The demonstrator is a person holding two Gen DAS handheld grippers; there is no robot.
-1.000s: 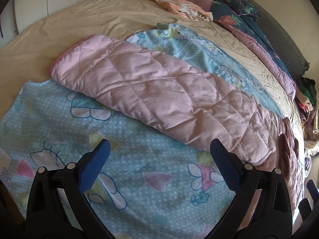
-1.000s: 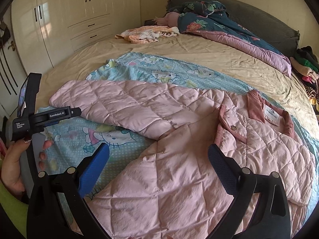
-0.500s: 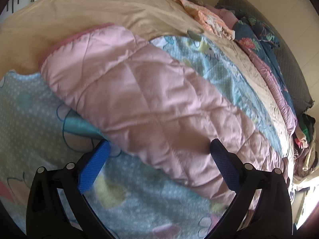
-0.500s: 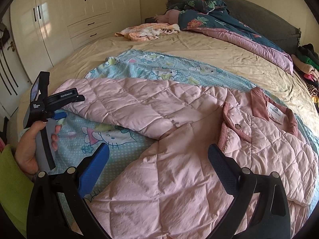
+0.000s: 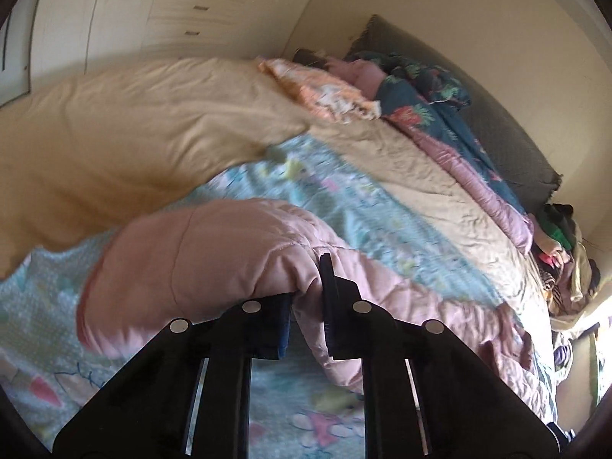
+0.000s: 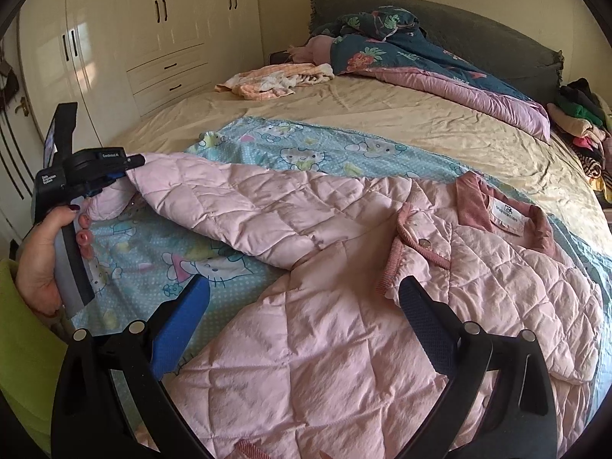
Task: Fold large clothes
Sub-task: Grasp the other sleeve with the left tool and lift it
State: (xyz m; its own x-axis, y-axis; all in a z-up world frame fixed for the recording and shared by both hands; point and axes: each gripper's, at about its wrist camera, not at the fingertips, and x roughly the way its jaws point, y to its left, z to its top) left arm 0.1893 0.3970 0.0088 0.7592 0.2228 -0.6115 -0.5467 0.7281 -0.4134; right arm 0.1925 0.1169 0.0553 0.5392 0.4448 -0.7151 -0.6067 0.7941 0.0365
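the left gripper (image 5: 308,298) is pinched tight on a fold of the pink jacket sleeve (image 5: 214,252), its 2 dark fingers (image 5: 331,306) nearly meeting, and it points downward at a slant. in the right wrist view the left hand (image 6: 46,260) wraps the grey handle, nails painted, a green sleeve (image 6: 19,344) at the wrist. the right gripper (image 6: 304,317) hangs above the jacket body with its 2 blue-padded fingers (image 6: 183,321) spread wide, nothing between them.

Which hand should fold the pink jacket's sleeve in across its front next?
Left, probably. The left gripper is already shut on the sleeve near its cuff, while the right gripper hangs open and empty over the pink jacket.
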